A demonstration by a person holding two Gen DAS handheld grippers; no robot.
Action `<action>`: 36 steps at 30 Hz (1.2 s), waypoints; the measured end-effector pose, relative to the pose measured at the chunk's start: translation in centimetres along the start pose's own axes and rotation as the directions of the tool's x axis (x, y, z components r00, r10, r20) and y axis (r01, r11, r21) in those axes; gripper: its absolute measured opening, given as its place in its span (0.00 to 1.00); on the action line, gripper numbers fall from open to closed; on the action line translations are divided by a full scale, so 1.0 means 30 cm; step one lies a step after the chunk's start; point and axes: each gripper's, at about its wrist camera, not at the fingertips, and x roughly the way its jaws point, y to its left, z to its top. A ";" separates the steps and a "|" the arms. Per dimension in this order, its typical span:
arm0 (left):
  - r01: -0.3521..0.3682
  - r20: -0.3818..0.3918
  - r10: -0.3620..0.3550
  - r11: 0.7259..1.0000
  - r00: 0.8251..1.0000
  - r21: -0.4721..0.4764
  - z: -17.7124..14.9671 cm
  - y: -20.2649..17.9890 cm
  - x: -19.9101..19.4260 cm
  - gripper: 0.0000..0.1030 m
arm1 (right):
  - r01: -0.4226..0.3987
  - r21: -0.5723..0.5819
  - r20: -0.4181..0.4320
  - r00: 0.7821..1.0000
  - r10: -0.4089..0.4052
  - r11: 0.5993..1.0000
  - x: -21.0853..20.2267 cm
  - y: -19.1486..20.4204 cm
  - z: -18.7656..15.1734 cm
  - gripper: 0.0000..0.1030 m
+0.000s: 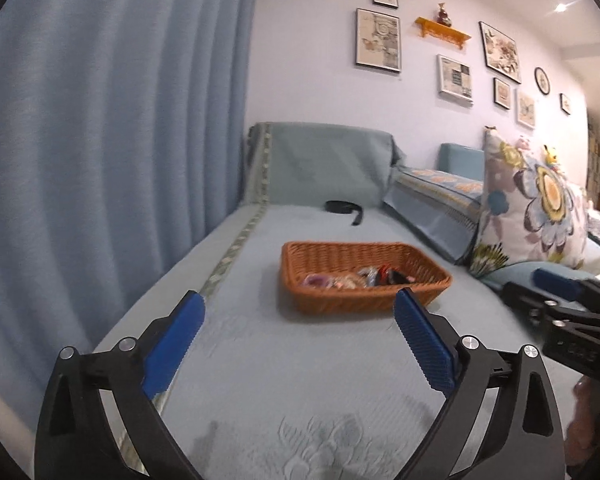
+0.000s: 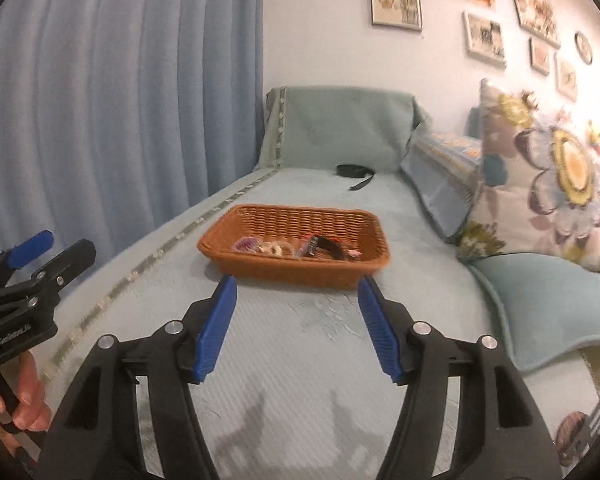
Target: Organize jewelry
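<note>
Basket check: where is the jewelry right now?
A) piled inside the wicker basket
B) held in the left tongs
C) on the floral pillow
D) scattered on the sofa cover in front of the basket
A: the small mixed pieces of jewelry lie inside the wicker basket on the sofa cover, and both the left tongs and right tongs are empty.

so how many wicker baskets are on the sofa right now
1: an orange-brown woven wicker basket on the pale blue-green sofa cover, ahead of both grippers, with jewelry inside. Others may sit outside the view.
</note>
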 end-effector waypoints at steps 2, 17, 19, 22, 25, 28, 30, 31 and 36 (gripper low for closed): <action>-0.035 0.014 0.035 0.999 0.999 -0.004 -0.043 0.005 -0.005 0.91 | 0.017 -0.003 0.014 1.000 -0.017 1.000 -0.007 -0.006 -0.034 0.58; -0.054 -0.068 0.058 0.997 0.996 0.058 -0.122 -0.008 0.071 0.92 | 0.038 -0.015 0.018 0.999 -0.038 0.999 0.023 -0.025 -0.098 0.67; -0.051 -0.073 0.056 0.997 0.996 0.064 -0.122 -0.010 0.071 0.92 | 0.040 -0.021 0.003 0.999 -0.040 0.999 0.030 -0.019 -0.099 0.67; -0.045 -0.095 0.051 0.997 0.994 0.066 -0.126 -0.008 0.078 0.93 | 0.047 -0.026 0.008 0.999 -0.047 0.999 0.029 -0.016 -0.092 0.67; -0.047 -0.111 0.054 0.997 0.992 0.064 -0.128 -0.002 0.084 0.93 | 0.056 -0.020 0.012 0.998 -0.055 0.998 0.027 -0.021 -0.087 0.69; -0.050 -0.116 0.056 0.998 0.992 0.048 -0.124 0.008 0.084 0.93 | 0.069 -0.010 0.005 0.998 -0.069 0.998 0.035 -0.029 -0.086 0.69; -0.057 -0.115 0.062 0.997 0.991 0.043 -0.121 0.014 0.082 0.93 | 0.072 -0.001 0.000 0.997 -0.072 0.997 0.039 -0.037 -0.086 0.69; -0.065 -0.117 0.070 0.997 0.991 0.041 -0.121 0.017 0.083 0.93 | 0.073 0.002 -0.001 0.997 -0.073 0.997 0.040 -0.040 -0.086 0.69; -0.085 -0.140 0.089 0.996 0.986 0.037 -0.118 0.027 0.095 0.93 | 0.072 0.002 -0.004 0.997 -0.072 0.997 0.041 -0.039 -0.084 0.69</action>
